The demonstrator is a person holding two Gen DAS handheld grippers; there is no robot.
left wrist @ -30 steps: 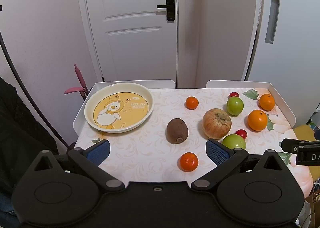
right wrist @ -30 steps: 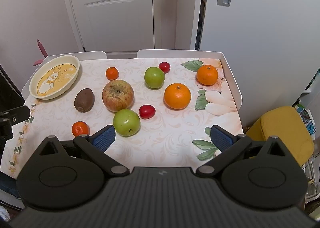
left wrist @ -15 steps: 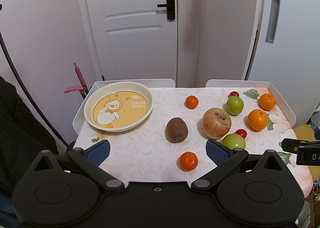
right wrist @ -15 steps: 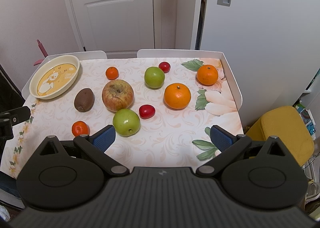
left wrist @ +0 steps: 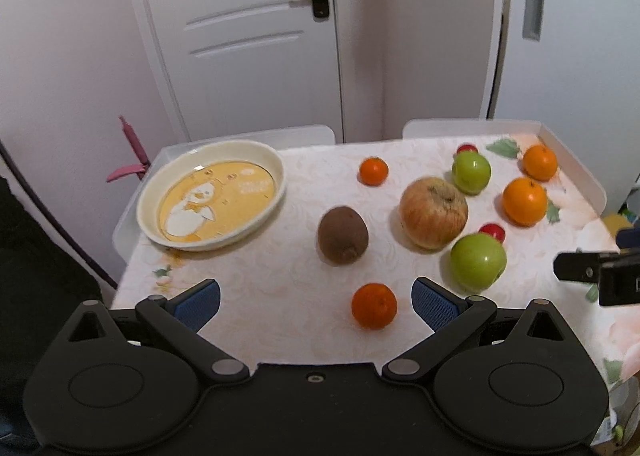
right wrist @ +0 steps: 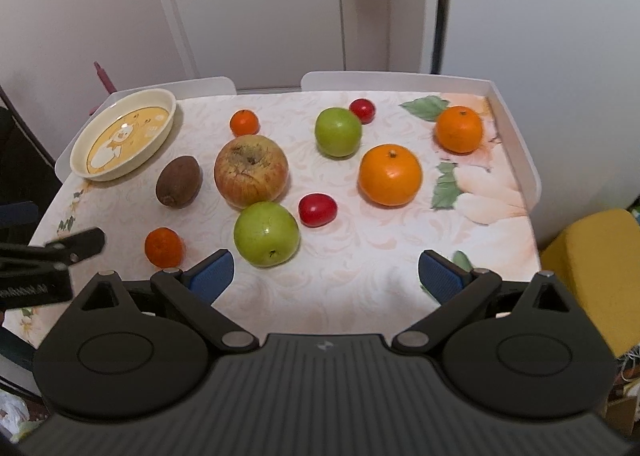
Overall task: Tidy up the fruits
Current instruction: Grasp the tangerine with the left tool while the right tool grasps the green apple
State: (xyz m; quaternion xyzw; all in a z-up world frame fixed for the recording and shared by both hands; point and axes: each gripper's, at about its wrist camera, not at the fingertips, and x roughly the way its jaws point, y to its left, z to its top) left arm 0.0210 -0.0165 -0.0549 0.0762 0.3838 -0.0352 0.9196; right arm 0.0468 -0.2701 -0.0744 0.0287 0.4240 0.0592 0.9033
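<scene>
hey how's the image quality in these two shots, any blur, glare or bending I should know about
Left wrist view: soft motion blur, strongest on the russet apple and right table edge; the door frame bows from fisheye. Right wrist view: also slightly soft, small glare spot on the near green apple, faint shadows under fruit, dark corner vignetting.

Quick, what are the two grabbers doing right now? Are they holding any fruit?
Left gripper: open, jaws wide apart, holding nothing.
Right gripper: open, jaws wide apart, holding nothing.
All the fruit sits on the table.
</scene>
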